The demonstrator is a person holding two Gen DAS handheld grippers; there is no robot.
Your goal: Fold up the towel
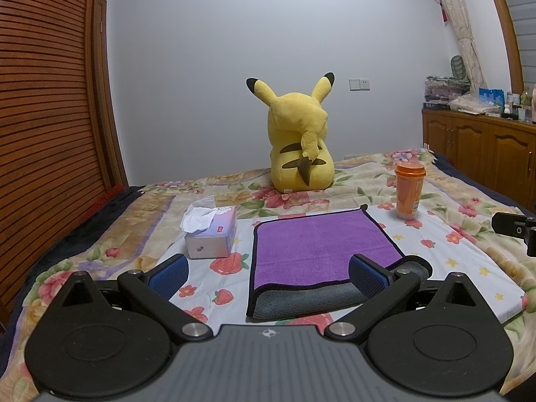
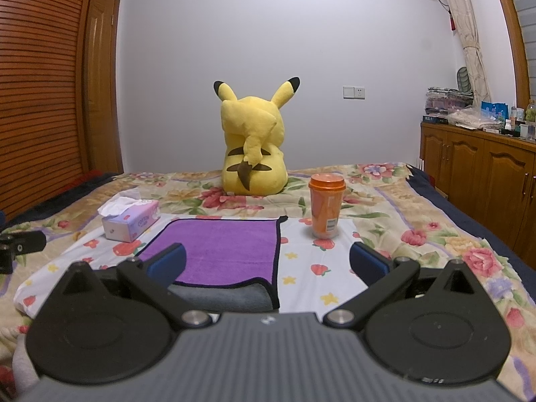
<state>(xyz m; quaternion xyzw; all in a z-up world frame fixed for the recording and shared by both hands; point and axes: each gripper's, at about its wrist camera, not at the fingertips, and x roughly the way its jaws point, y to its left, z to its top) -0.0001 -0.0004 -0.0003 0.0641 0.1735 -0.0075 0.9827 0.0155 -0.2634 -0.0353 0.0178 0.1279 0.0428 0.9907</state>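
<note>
A purple towel [image 1: 318,248] with black trim and a grey underside lies flat on a white fruit-print cloth [image 1: 445,268] on the bed; its near edge is turned up, showing grey. It also shows in the right wrist view [image 2: 224,251]. My left gripper [image 1: 268,273] is open and empty, its jaws spread around the towel's near left part, just short of it. My right gripper [image 2: 268,263] is open and empty, near the towel's near right corner. The right gripper's body [image 1: 516,231] shows at the right edge of the left wrist view.
A tissue box [image 1: 211,234] stands left of the towel, also in the right wrist view [image 2: 130,222]. An orange cup [image 1: 409,189] stands at its far right, also [image 2: 326,206]. A yellow plush toy [image 1: 299,144] sits behind. A wooden wardrobe [image 1: 47,117] is left, cabinets [image 1: 479,154] right.
</note>
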